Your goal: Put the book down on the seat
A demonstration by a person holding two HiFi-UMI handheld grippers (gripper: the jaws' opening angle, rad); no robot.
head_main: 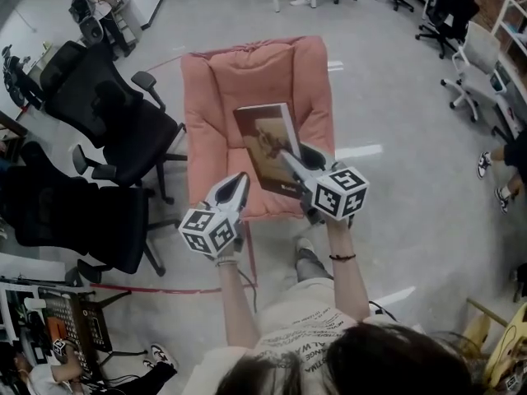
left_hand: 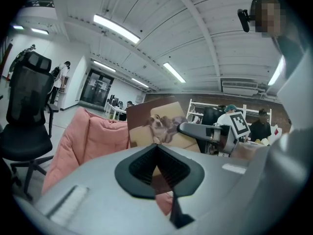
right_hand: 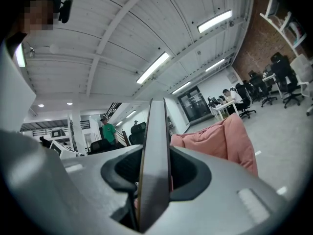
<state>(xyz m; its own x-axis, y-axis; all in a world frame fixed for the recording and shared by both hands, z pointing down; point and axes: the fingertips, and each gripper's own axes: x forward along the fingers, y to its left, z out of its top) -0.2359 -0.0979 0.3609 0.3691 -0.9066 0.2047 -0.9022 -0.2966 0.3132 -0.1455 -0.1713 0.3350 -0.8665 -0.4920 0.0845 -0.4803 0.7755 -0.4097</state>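
Note:
A brown-covered book (head_main: 265, 141) with a dog picture hangs tilted over the pink cushioned chair's seat (head_main: 222, 151). My right gripper (head_main: 295, 164) is shut on the book's near right corner. In the right gripper view the book (right_hand: 153, 160) stands edge-on between the jaws, with the pink chair (right_hand: 220, 141) behind it. My left gripper (head_main: 233, 191) sits lower left of the book, apart from it, shut and empty. In the left gripper view its jaws meet with nothing between them, and beyond them I see the book (left_hand: 155, 124) and the right gripper (left_hand: 195, 129).
Two black office chairs (head_main: 111, 113) stand close to the pink chair's left side. A white office chair (head_main: 472, 60) and a person's feet (head_main: 494, 175) are at the far right. A cluttered desk corner (head_main: 58, 323) lies at the lower left.

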